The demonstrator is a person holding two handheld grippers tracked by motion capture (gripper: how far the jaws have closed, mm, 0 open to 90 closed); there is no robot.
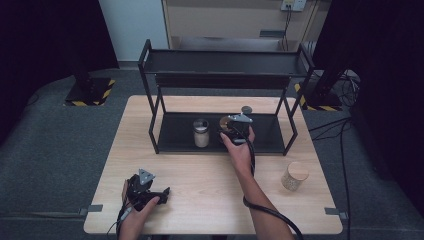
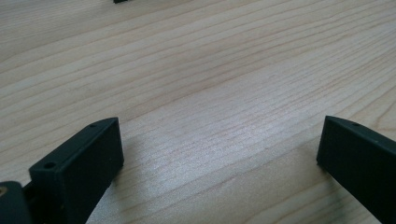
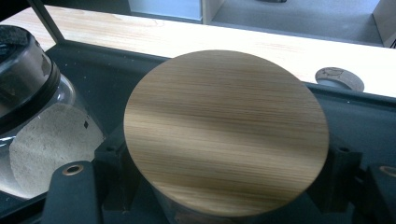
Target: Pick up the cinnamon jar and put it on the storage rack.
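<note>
Right hand-held gripper (image 1: 233, 131) clamped on a wooden-lidded jar (image 3: 226, 133) on the black rack's (image 1: 165, 142) lower shelf, just beside a glass jar (image 1: 201, 133), left hand-held gripper (image 1: 162, 192) resting wide open and empty on the counter (image 1: 200, 175).

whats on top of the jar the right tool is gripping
A round wooden lid covers the jar, which the right tool grips on the rack's lower shelf. The lid hides the jar's contents. Beside it stands a glass jar with a black top.
</note>
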